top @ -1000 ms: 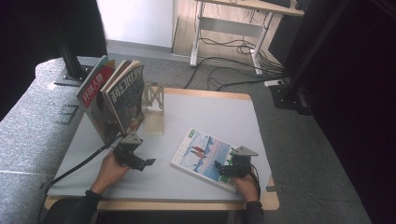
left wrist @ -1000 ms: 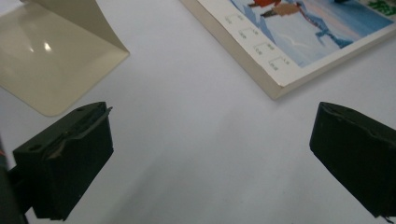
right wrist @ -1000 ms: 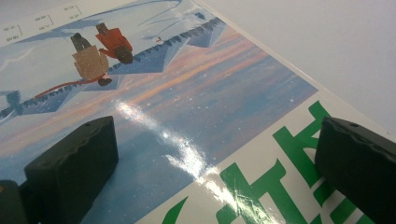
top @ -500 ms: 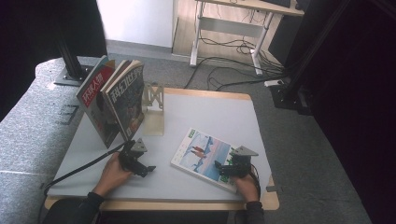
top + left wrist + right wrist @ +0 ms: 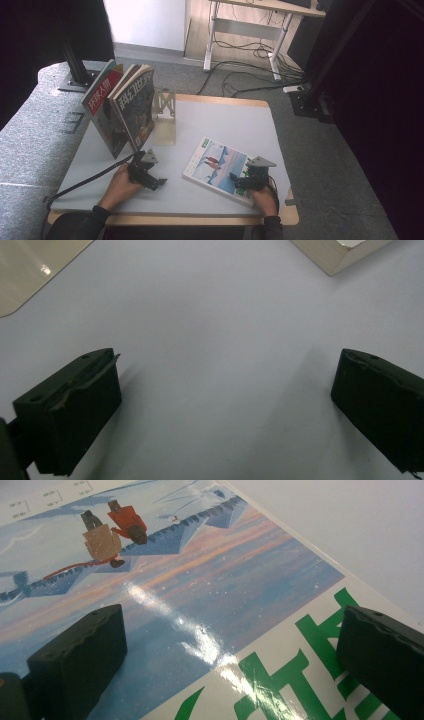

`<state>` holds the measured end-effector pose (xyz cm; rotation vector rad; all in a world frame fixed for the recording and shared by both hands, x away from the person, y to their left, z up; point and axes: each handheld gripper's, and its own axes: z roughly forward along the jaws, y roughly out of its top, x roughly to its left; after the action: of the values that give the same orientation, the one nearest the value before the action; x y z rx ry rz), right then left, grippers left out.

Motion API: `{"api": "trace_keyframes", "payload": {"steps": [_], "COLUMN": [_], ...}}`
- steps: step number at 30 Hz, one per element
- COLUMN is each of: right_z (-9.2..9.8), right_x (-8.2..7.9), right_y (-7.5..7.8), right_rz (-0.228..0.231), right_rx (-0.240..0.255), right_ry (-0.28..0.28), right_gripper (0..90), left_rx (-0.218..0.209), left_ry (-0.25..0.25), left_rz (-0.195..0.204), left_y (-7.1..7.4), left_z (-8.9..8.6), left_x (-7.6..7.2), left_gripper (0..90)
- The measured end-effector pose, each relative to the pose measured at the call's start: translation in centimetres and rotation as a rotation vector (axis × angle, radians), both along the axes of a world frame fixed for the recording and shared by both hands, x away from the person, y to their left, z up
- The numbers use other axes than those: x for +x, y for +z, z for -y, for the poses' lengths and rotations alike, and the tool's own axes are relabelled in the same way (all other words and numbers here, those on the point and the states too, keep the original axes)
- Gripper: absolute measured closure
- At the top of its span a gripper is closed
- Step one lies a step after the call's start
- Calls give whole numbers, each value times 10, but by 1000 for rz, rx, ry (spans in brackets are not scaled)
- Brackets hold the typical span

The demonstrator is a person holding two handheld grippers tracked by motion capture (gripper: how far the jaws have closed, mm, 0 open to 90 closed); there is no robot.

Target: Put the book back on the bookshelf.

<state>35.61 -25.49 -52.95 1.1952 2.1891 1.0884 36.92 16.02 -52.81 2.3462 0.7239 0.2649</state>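
Both forearms come in from the near edge in the high view, each hand wrapped around its tool. The left gripper [image 5: 161, 182] sits low, its jaws spread wide in its own view [image 5: 220, 405] and pointing toward the right hand. The right gripper [image 5: 235, 181] also has its jaws wide apart [image 5: 225, 650]; they seem to hover just off the surface, though contact is hard to judge.

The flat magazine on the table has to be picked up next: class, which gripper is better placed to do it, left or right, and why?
Right. The right gripper hangs directly over the flat magazine, jaws open astride its cover. The left gripper is open too, but over bare table, off to the magazine's side.
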Motion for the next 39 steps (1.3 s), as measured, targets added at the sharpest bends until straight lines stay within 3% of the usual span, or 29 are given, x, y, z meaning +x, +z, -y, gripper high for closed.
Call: {"api": "trace_keyframes", "payload": {"steps": [4,8,10,16,22,26,33,39], "right_z": [4,12,18,39,43,44,51,55], "right_x": [-2,-5,-7,-12,-13,-12,-9,-5], "right_y": [4,7,8,9,6,5,-2,-5], "right_rz": [1,13,11,-2,-26,-38,-74,-104], "right_rx": [-39,-64,-52,-17,-1,6,66,110], "right_ry": [-16,-40,-51,-106,-120,-125,-132,-142], "right_gripper": [14,15,18,22,34,38,6,0], "left_rx": [-10,-36,-54,-48,-80,-105,-135,-135], "left_ry": [12,-25,-33,-80,-116,-127,-151,-154], "left_rz": [-6,-56,-56,-34,-30,-49,-78,-106], "left_y": [0,5,9,19,24,24,19,10], "left_z": [2,4,7,25,50,61,84,92], "left_x": [-1,0,0,3,10,17,27,30], "left_gripper": [0,0,0,1,1,8,70,108]}}
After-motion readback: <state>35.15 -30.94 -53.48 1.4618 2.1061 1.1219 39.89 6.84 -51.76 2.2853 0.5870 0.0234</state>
